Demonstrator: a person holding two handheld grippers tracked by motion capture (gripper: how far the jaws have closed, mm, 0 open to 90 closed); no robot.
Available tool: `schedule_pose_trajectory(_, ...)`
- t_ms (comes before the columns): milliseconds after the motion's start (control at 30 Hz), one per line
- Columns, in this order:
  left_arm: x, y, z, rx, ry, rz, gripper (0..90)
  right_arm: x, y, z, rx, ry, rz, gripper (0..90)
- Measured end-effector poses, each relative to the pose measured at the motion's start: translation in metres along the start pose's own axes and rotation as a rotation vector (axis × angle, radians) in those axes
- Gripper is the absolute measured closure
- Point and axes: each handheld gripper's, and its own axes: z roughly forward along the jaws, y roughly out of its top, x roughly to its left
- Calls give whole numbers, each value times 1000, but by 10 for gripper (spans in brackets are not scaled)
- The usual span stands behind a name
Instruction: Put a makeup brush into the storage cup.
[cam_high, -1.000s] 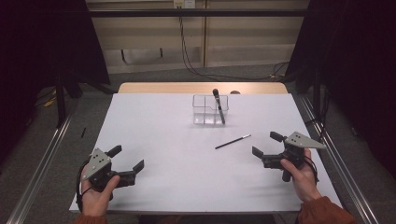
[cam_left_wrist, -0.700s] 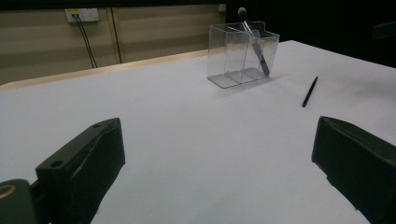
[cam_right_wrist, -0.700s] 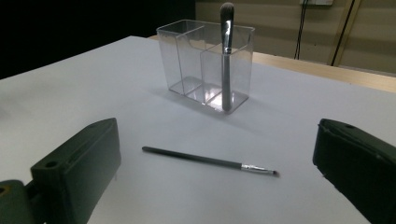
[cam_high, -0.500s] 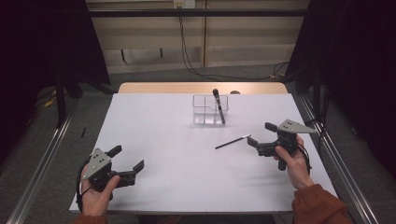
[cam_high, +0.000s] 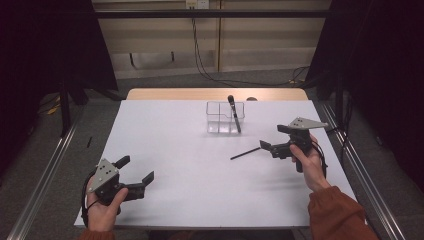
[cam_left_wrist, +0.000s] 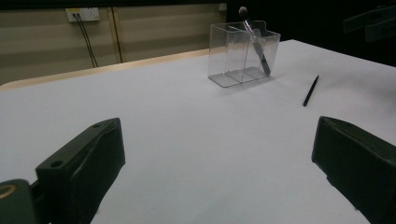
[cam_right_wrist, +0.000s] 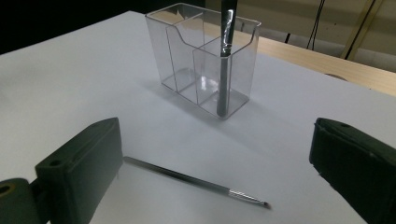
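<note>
Two hand-held grippers over one white surface (cam_high: 200, 170), high view: left gripper (cam_high: 136, 174) at the near left corner area, jaws wide, empty. Right gripper (cam_high: 276, 139) at the right side, jaws wide, empty, just beside the end of a thin dark brush (cam_high: 245, 153) lying flat on the surface. Clear three-compartment organizer (cam_high: 225, 117) stands toward the far edge, centre; one dark-headed brush (cam_high: 233, 113) leans in its right compartment, head up above the rim. Wooden strip (cam_high: 215, 94) along the far edge.

Left gripper view: both black jaws spread far apart, nothing between them. Organizer (cam_left_wrist: 243, 53) well ahead, leaning brush (cam_left_wrist: 254, 39) inside; thin brush (cam_left_wrist: 310, 90) lying to its right, well apart from the jaws.

Right gripper view: jaws spread wide, nothing held. Thin brush (cam_right_wrist: 196, 181) lies crosswise between them, its handle end running behind the left jaw, bristle tip toward the right. Organizer (cam_right_wrist: 203, 58) near beyond it, upright brush handle (cam_right_wrist: 225, 60) in the nearest end compartment.
</note>
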Motion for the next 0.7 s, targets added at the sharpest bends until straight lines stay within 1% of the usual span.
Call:
schedule_pose_trajectory(133,0,0,0,1,1,1,26,-1,6,9,51,19,-28,51)
schedule_pose_trajectory(167,1,0,0,1,0,2,26,-2,8,11,70,25,-39,60)
schedule_pose_trajectory(267,0,-1,1,1,-2,-8,26,-4,13,15,97,58,-33,59)
schedule_pose_trajectory(367,0,0,1,2,-7,1,26,-8,18,20,140,77,-49,56)
schedule_pose_trajectory(433,0,0,1,1,-7,2,26,-10,20,25,176,77,-67,55)
schedule_pose_trajectory(567,0,-1,1,5,-8,0,26,-12,22,32,245,109,-90,41)
schedule_pose_trajectory(700,0,-1,2,8,-7,0,25,-13,26,40,328,140,-123,33)
